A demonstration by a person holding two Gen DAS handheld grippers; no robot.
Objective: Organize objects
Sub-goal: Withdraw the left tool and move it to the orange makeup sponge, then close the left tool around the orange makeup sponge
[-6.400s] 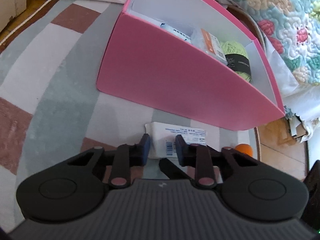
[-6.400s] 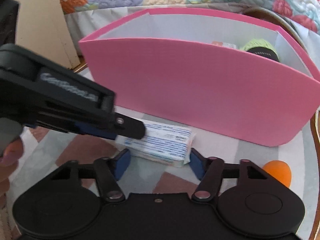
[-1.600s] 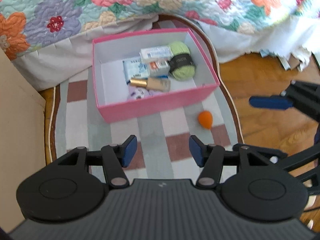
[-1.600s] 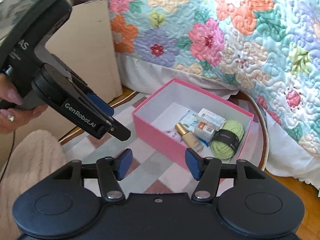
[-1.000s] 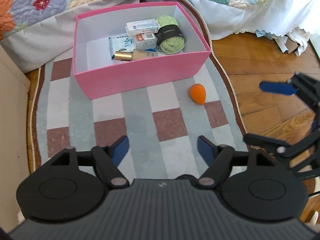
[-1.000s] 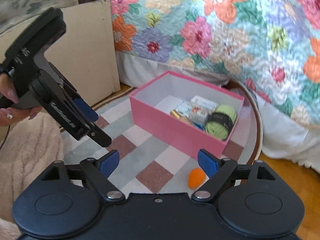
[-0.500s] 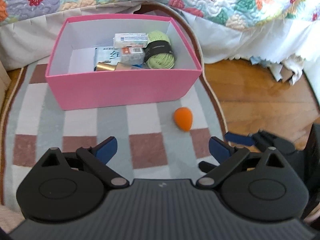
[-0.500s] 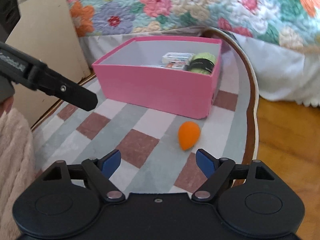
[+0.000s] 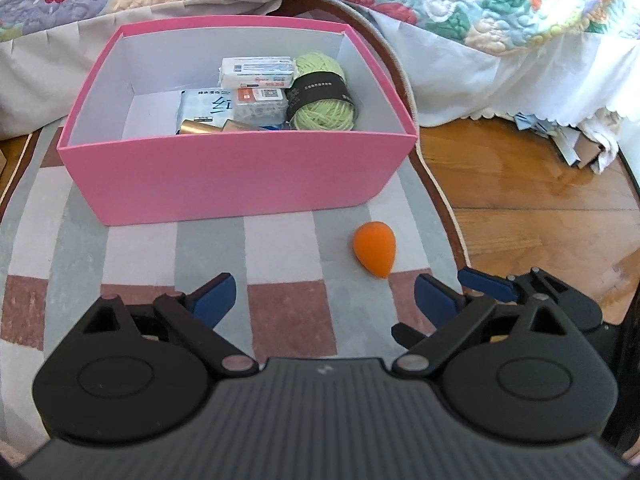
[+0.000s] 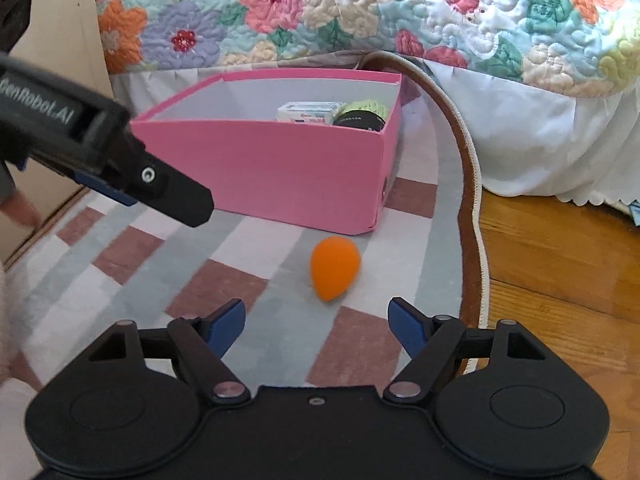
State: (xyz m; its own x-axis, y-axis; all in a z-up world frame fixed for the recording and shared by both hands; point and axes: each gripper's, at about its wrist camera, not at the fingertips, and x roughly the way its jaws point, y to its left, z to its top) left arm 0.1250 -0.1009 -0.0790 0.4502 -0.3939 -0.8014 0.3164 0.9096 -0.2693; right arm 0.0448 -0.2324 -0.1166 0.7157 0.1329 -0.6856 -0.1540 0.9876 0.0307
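Left black plastic gripper (image 9: 325, 296) with blue finger pads (image 9: 214, 296), ridged grey body, round silver screws, right black gripper (image 10: 316, 322) alike, white lettering

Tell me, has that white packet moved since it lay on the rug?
Yes. The white packet now lies inside the pink box, on the other items beside the green yarn, no longer on the rug.

rug: grey, white and maroon checked, brown-bordered (image 9: 288, 320) | floor: orange-brown wooden boards (image 9: 540, 184) | bed cover: pastel floral quilt (image 10: 360, 8) over white scalloped skirt (image 10: 532, 140) | left: tan cardboard panel (image 10: 60, 40)
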